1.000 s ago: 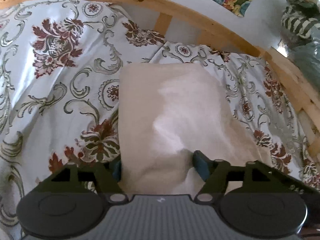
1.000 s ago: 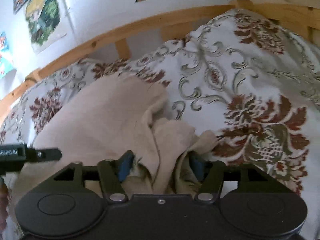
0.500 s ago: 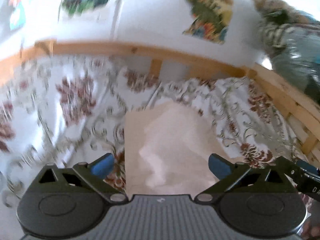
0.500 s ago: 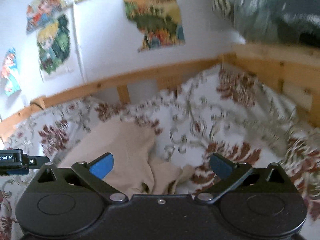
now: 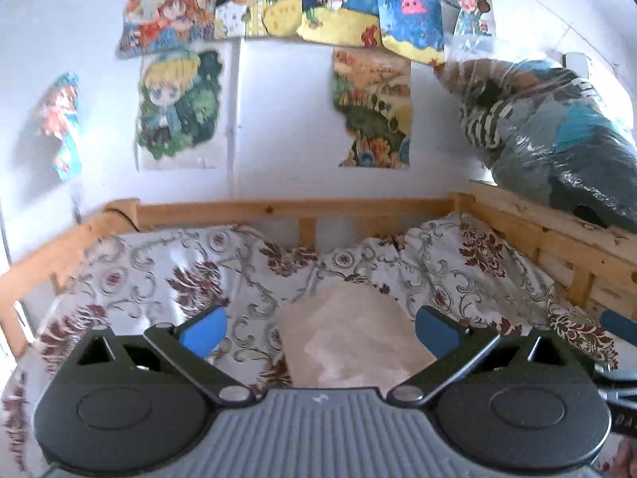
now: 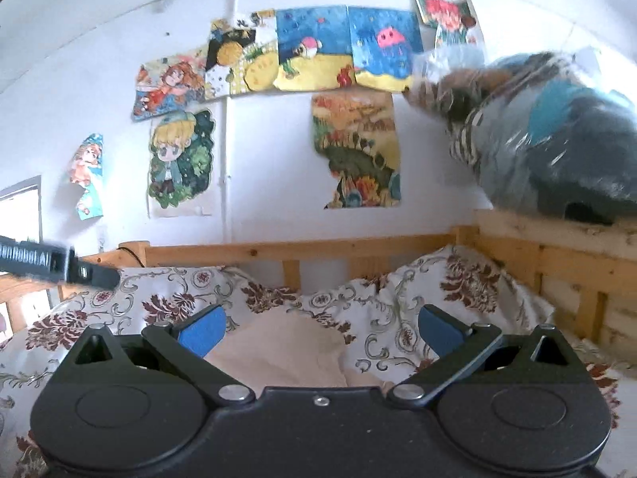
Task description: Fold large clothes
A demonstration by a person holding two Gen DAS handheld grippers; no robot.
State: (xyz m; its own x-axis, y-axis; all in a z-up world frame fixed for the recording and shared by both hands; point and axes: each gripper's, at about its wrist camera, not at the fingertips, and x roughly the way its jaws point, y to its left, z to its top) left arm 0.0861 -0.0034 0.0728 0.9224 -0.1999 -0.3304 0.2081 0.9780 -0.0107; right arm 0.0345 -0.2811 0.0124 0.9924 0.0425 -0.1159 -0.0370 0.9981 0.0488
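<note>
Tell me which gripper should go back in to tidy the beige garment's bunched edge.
Right, probably. The right gripper looks onto the beige garment where its edge bunches; the left gripper faces the smooth folded part. Both jaws are open and empty.

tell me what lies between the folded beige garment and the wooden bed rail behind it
Only the rumpled floral bedspread lies between the folded beige garment and the wooden bed rail, clearest in the left wrist view.

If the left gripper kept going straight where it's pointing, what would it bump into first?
Probably the flowery bedspread bunched up against the wooden bed rail, just past the beige garment. The left gripper is open and empty. Depth is hard to judge in this fisheye view.
</note>
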